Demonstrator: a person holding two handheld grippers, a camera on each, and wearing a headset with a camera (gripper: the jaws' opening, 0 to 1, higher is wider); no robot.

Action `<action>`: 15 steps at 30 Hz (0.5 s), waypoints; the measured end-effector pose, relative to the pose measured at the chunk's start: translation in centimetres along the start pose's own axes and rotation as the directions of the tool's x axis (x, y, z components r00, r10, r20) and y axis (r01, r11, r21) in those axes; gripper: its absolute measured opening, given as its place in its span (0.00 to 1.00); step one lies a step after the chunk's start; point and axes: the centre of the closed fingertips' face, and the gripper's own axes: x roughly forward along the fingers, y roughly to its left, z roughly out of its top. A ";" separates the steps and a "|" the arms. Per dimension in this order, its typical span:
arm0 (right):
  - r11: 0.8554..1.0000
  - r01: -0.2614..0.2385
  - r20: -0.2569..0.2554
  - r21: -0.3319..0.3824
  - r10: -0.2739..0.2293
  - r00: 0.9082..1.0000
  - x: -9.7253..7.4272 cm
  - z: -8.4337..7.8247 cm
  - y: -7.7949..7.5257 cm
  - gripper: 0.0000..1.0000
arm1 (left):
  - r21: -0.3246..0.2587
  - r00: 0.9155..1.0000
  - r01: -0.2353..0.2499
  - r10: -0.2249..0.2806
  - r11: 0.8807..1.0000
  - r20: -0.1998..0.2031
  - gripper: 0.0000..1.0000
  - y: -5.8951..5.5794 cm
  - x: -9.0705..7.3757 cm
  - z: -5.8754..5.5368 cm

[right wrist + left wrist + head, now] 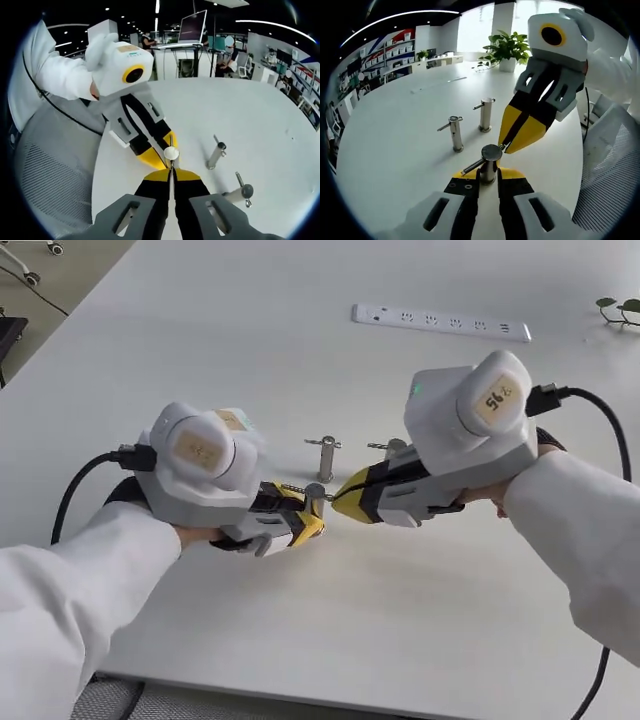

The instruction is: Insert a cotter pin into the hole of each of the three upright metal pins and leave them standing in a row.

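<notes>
**A:** Jaw states, and where the work is?

**B:** Left gripper: jaws clamped on the near metal pin, held upright on the bench. Right gripper: jaws together on one end of the cotter pin, which is seen passed through the hole.

**A:** How is the step best done?

**B:** The cotter pin should be held level, in line with the hole, and pushed until seated. The near pin is then to be stood in row with the left far pin and right far pin, both seen fitted.

**A:** Writing?

**B:** A label on the right gripper is read as "56", without certainty.
</notes>
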 end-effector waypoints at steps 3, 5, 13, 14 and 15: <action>1.000 0.009 0.025 0.016 -0.010 1.000 0.0 0.3 -0.1 0.10 | -0.005 1.000 0.010 -0.010 1.000 0.006 0.20 -0.1 -0.2 0.0; 0.999 0.009 0.041 0.030 -0.010 0.999 0.0 0.5 -0.2 0.14 | -0.005 1.000 0.021 -0.021 1.000 0.006 0.26 -0.2 -0.6 -0.2; 0.997 -0.002 0.083 0.072 -0.004 0.997 1.0 0.7 -0.1 0.27 | -0.027 0.999 0.014 -0.013 1.000 0.045 0.59 0.2 -2.5 -0.6; 0.997 -0.007 0.083 0.075 0.001 0.997 1.2 0.6 0.0 0.28 | -0.030 0.999 0.011 -0.009 0.999 0.053 0.62 0.2 -2.8 -0.7; 0.997 -0.009 0.083 0.077 0.003 0.997 1.3 0.6 0.0 0.29 | -0.030 0.998 0.004 -0.002 1.000 0.067 0.69 0.4 -3.0 -0.6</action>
